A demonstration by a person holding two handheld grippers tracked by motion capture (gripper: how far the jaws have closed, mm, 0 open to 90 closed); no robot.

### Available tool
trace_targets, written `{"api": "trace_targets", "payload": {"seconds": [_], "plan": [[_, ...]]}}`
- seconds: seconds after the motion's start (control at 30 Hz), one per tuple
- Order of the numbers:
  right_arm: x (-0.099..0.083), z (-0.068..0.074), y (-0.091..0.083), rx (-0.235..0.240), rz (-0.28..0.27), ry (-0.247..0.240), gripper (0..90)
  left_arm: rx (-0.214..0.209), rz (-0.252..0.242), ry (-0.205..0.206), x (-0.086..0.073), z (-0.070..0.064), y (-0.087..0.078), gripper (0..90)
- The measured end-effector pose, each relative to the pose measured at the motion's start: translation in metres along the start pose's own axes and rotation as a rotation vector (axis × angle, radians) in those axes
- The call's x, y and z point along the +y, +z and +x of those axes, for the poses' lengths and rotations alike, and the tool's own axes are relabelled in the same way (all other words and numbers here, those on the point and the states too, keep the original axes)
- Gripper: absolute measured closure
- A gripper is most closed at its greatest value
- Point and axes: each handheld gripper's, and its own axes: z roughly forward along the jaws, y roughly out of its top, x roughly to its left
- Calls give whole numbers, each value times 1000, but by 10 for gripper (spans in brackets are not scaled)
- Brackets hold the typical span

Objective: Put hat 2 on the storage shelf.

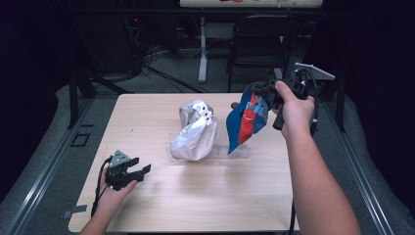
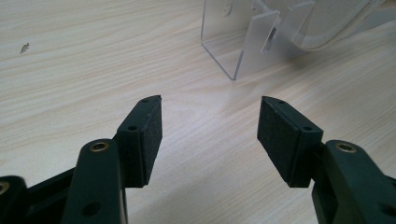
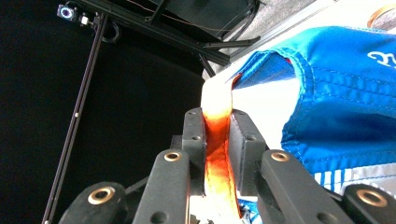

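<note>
From the high view, I see a pale wooden table (image 1: 161,205) with my two hand-held grippers over it. My right gripper (image 1: 266,90), black with a grey plate on top, is raised above the table's far right corner. From it hangs a blue fabric bag with red and white panels (image 1: 244,122), its lower tip dangling just above a clear plastic stand (image 1: 235,149) near the table's middle. Just left of the bag, a silvery-white crumpled cloth bag (image 1: 195,132) is propped on that same stand. My left gripper (image 1: 142,172) rests low near the table's near left corner, well apart from both bags.

In the left gripper view, the two black jaws stand wide apart and hold nothing. Their pads (image 2: 152,140) are flat and matte, like dense foam. Below them is smooth wood-grain table (image 2: 70,70); ahead sits the transparent plastic stand (image 2: 243,46), thin, hard-edged and glossy.

In the right gripper view, the jaws are closed tight on a flat orange-red woven strap (image 3: 217,140) of the blue bag (image 3: 336,93), pinching it edge-up. The blue cloth is thin, stitched along its hems, and slightly shiny.

I judge the bag light, soft and floppy: it will sag and swing from any single grip. The fabric looks slippery, so the strap or a stitched hem is the surest hold.
</note>
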Motion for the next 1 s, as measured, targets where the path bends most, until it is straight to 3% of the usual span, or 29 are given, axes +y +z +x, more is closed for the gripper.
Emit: {"api": "trace_targets", "payload": {"seconds": [0.23,0.57,0.8,1.0], "plan": [[-5,-6,14,6,30,-3,782,1,-8,-5,0,0,1,409],[-12,-27,29,-30,75,9,781,11,5,-5,-1,2,1,409],[-16,-36,29,-54,74,0,779,15,3,-2,-3,2,-1,410],[-17,-39,23,-102,65,-38,773,15,-3,-1,-3,1,-2,410]]}}
